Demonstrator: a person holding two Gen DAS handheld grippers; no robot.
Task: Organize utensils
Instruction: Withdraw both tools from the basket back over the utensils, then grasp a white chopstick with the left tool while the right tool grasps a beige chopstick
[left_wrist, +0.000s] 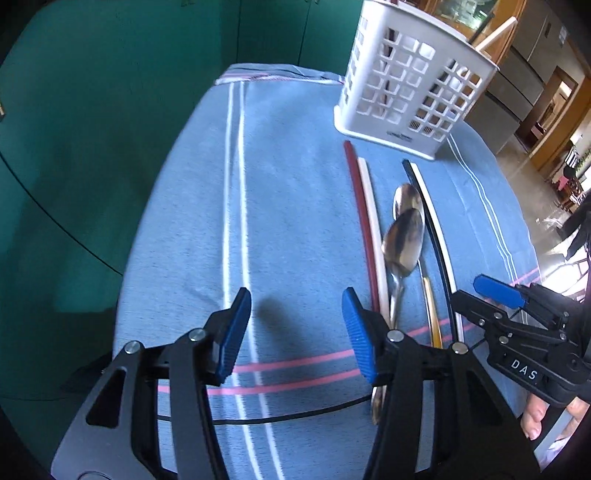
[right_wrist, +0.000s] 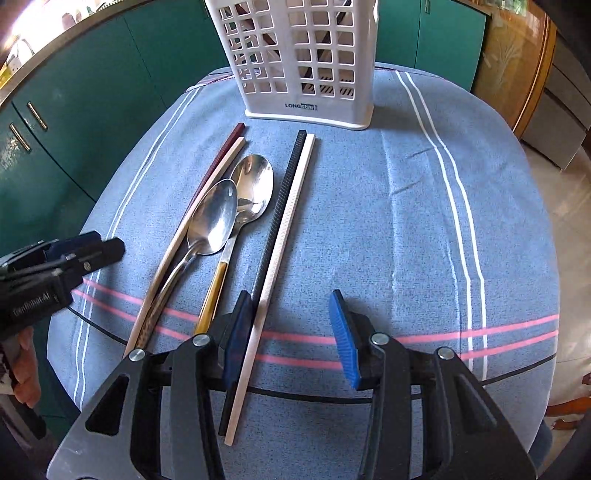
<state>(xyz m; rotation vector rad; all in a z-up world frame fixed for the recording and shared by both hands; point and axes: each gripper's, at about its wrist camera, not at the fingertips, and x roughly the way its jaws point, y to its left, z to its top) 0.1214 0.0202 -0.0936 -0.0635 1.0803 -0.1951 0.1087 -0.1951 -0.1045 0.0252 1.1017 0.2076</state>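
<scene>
We hold right hand-held gripper (right_wrist: 291, 336) half open, empty, over near end of white chopstick (right_wrist: 275, 254); stick runs lengthwise toward basket (right_wrist: 306, 66) at frame top. Left hand-held gripper (left_wrist: 295, 332) half open, empty, farther off, left of spoons (left_wrist: 402, 240).

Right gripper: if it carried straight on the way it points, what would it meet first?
Probably bare blue cloth. The right gripper is open and empty; the black and white chopstick pair lies just off its left finger, though depth is unclear.
</scene>
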